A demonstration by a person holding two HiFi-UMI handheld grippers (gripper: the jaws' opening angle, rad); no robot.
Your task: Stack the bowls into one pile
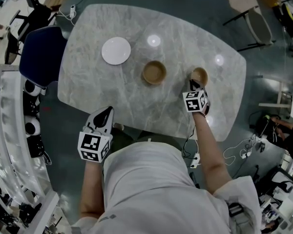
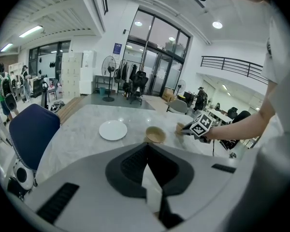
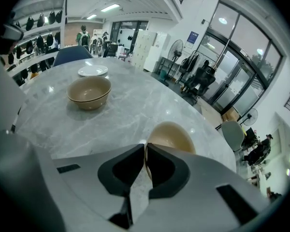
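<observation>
Small bowl (image 1: 200, 75) sits right of centre in the head view, on the marbled surface (image 1: 136, 106). The right tool (image 1: 193, 85) is at the part of its rim toward the bottom of the frame. In the right gripper view we see the jaws closed to a thin slit with that rim pinched between them, and the bowl's hollow (image 3: 171, 135) showing just beyond.

Larger bowl (image 1: 154, 72) stands apart from it, to the left in the head view and at about the same height in the frame. From the right tool it lies at upper left of its own view (image 3: 89, 92), with bare surface between.

We judge the carry must go leftward, lifting clear of the larger bowl's rim before lowering in.

Left tool (image 1: 103, 115) hangs off the surface's lower edge, jaws together on nothing. It is farther from both bowls than the right tool.

White plate (image 1: 116, 50) lies upper left, out of the path.
</observation>
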